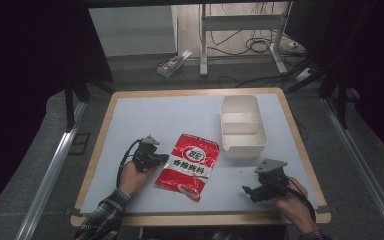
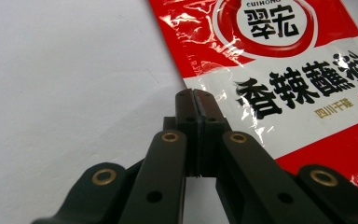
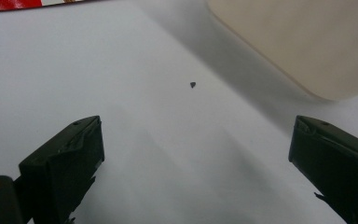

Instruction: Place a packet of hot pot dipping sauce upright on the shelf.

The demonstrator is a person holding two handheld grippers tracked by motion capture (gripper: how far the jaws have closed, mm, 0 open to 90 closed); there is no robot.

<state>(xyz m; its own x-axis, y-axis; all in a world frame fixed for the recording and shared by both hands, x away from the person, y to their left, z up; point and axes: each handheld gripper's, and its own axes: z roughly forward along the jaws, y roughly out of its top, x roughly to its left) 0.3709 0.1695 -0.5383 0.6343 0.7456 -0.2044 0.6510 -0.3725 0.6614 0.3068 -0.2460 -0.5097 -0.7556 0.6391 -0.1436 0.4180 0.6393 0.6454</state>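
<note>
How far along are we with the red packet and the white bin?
Nothing done yet: the red packet lies flat on the table, outside the white bin. In hand: the left gripper, jaws closed, tips at the packet's edge. Right gripper open, idle. Lifting and any binning remain.

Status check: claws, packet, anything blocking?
Left claw shut at the red packet's edge, grip unconfirmed. Right claw open, empty, over bare table. White bin clear of both.

A red-and-white foil sachet (image 1: 188, 166) lies mid-tabletop (image 1: 145, 115) toward the near edge, with a cream plastic divided tub (image 1: 242, 125) behind it toward the right edge.
</note>
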